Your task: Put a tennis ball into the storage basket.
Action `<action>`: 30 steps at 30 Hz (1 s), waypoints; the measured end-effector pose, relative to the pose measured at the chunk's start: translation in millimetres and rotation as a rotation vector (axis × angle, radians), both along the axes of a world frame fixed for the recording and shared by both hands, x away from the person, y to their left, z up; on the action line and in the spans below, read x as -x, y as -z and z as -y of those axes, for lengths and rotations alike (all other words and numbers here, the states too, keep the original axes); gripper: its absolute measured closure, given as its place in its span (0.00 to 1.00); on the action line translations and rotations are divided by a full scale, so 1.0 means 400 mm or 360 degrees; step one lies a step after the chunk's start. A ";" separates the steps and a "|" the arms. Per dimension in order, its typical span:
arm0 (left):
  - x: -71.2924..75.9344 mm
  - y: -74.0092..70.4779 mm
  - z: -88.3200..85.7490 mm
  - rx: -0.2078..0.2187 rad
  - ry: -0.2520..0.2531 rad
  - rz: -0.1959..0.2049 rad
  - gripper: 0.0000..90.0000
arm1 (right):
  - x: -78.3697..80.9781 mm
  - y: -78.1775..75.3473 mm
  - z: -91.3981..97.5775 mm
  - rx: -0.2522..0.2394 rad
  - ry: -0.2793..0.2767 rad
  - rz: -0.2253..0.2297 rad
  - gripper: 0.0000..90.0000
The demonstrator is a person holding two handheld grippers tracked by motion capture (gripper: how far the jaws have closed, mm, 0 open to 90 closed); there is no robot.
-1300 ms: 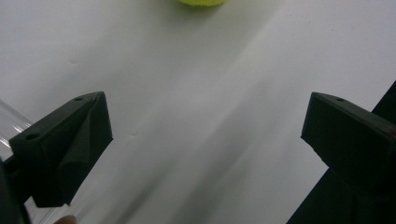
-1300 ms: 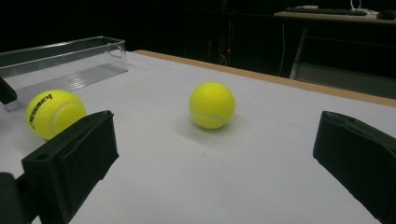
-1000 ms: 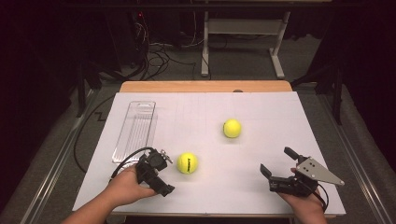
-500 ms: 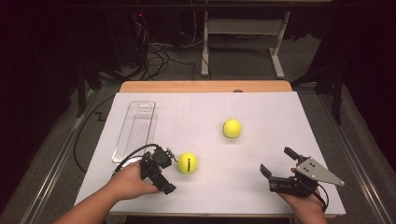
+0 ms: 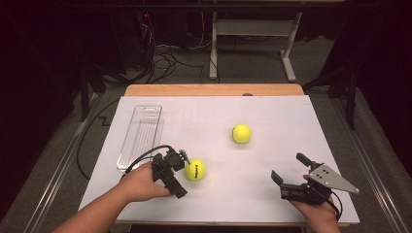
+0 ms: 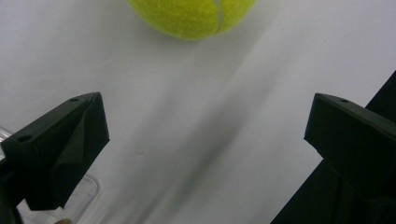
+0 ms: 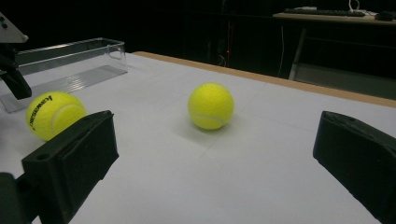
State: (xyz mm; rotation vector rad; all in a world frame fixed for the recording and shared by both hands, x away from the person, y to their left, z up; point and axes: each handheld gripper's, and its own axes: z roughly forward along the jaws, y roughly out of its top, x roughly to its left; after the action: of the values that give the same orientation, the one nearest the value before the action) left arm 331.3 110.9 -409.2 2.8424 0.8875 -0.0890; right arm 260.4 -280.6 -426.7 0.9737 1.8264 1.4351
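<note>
Two yellow tennis balls lie on the white table top. The near ball (image 5: 195, 170) (image 6: 191, 16) (image 7: 53, 115) sits just past the tips of my left gripper (image 5: 183, 174) (image 6: 205, 140), whose jaws stand wide open and apart from it. The far ball (image 5: 241, 133) (image 7: 211, 106) rests alone toward the table's middle. At the front right, my right gripper (image 5: 288, 167) (image 7: 215, 161) is open and holds nothing, pointing toward the far ball from a distance.
A clear plastic tray (image 5: 141, 136) (image 7: 70, 60) lies lengthwise at the left of the white sheet (image 5: 291, 121). A wooden edge (image 5: 214, 90) runs along the table's far side. Cables and a desk frame (image 5: 252, 43) stand on the dark floor beyond.
My left gripper has moved right and forward, closing in on the near ball. The right gripper and both balls have stayed put.
</note>
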 end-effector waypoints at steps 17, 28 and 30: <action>-0.046 -0.023 0.034 0.0043 -0.0007 -0.0011 0.01 | -0.001 -0.003 0.004 -0.0011 -0.0005 0.0006 0.00; -0.076 -0.042 0.064 0.0044 -0.0004 -0.0014 0.01 | -0.001 -0.004 0.007 -0.0013 -0.0001 0.0018 0.00; -0.083 -0.044 0.067 0.0047 -0.0006 -0.0019 0.01 | -0.001 -0.004 0.007 -0.0014 -0.0002 0.0016 0.00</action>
State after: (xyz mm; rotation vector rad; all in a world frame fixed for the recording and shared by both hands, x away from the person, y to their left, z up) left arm 364.4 83.9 -391.6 2.8159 0.8864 -0.1172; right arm 260.6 -283.6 -425.1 0.9683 1.8154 1.4472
